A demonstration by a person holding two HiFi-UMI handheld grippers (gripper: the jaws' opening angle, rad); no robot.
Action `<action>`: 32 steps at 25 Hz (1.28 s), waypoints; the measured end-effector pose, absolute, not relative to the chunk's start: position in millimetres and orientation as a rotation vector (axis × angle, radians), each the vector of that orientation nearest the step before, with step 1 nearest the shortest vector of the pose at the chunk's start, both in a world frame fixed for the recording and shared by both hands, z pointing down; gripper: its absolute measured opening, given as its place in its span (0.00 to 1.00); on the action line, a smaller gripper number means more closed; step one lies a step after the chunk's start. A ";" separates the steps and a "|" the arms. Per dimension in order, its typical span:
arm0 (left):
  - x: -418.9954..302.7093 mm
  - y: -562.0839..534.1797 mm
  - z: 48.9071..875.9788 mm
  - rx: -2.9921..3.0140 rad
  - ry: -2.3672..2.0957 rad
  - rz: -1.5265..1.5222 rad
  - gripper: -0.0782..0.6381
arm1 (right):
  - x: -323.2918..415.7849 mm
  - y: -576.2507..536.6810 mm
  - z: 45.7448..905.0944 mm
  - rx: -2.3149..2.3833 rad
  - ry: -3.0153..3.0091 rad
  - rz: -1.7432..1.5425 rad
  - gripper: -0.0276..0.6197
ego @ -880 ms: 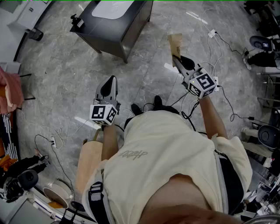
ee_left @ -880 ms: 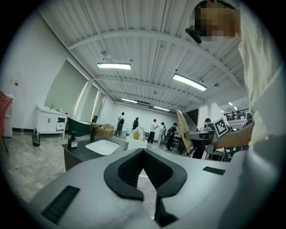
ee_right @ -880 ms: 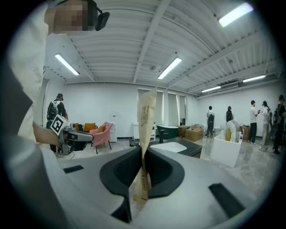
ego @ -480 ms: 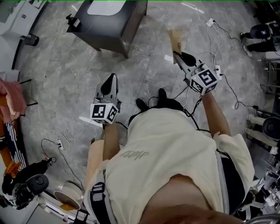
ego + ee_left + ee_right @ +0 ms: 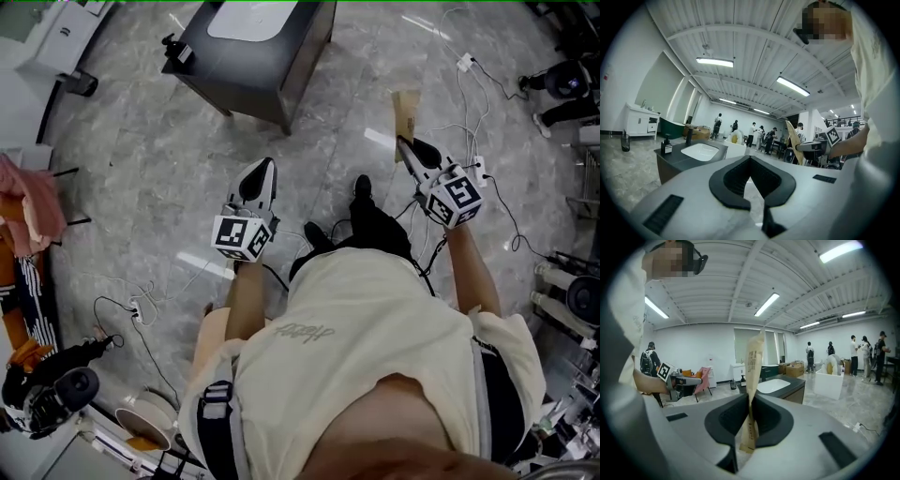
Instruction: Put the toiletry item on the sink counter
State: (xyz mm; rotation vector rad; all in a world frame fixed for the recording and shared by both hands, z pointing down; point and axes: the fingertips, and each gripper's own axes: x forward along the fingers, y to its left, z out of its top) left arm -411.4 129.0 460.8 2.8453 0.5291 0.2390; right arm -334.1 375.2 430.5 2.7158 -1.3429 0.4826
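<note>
The right hand-held gripper (image 5: 403, 142) pinches the tan toiletry sachet (image 5: 406, 111) by its lower end, well short of the dark sink bench (image 5: 225, 61); best to hold that pinch, lower the sachet onto a bare bench edge clear of the basin (image 5: 246, 19), then open, while the left hand-held gripper (image 5: 263, 167) is closed and empty.

The right claw (image 5: 750, 404) has a smooth, matt grey plastic shell and black, finely ribbed, rubbery-looking pads; the left claw (image 5: 750, 161) looks the same. Between the right claw's pads is the toiletry packet (image 5: 753, 362), flat, tan and matt like kraft paper, with dark print. Ahead of both claws the worktop (image 5: 675, 158) is dark and matt, its basin (image 5: 699, 151) white and smooth. The floor (image 5: 141, 159) beneath the claws is grey veined stone, glossy with bright streaks of reflected light. Behind the claws, the person's shirt (image 5: 366, 328) is cream cloth.
</note>
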 end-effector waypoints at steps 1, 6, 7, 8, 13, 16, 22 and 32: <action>-404.9 129.0 456.3 2.854 0.528 0.232 0.11 | -326.6 375.2 431.7 2.721 -1.351 0.488 0.08; -371.1 125.0 455.8 2.893 0.457 0.271 0.11 | -274.6 365.3 435.4 2.714 -1.443 0.454 0.08; -364.0 126.0 457.8 2.896 0.433 0.289 0.11 | -262.9 364.8 436.1 2.705 -1.466 0.446 0.08; -356.4 129.0 458.6 2.898 0.412 0.307 0.11 | -250.7 365.6 436.7 2.695 -1.489 0.442 0.08; -293.9 154.9 442.4 2.942 0.348 0.328 0.11 | -175.4 380.8 437.1 2.656 -1.612 0.448 0.08; -252.6 171.1 429.3 2.939 0.285 0.290 0.11 | -136.2 395.4 442.8 2.637 -1.667 0.471 0.08; -188.9 204.8 425.9 2.903 0.258 0.279 0.11 | -71.0 412.6 456.4 2.605 -1.764 0.503 0.08; -138.5 185.2 432.2 2.915 0.214 0.291 0.11 | -26.0 371.8 470.6 2.563 -1.866 0.527 0.08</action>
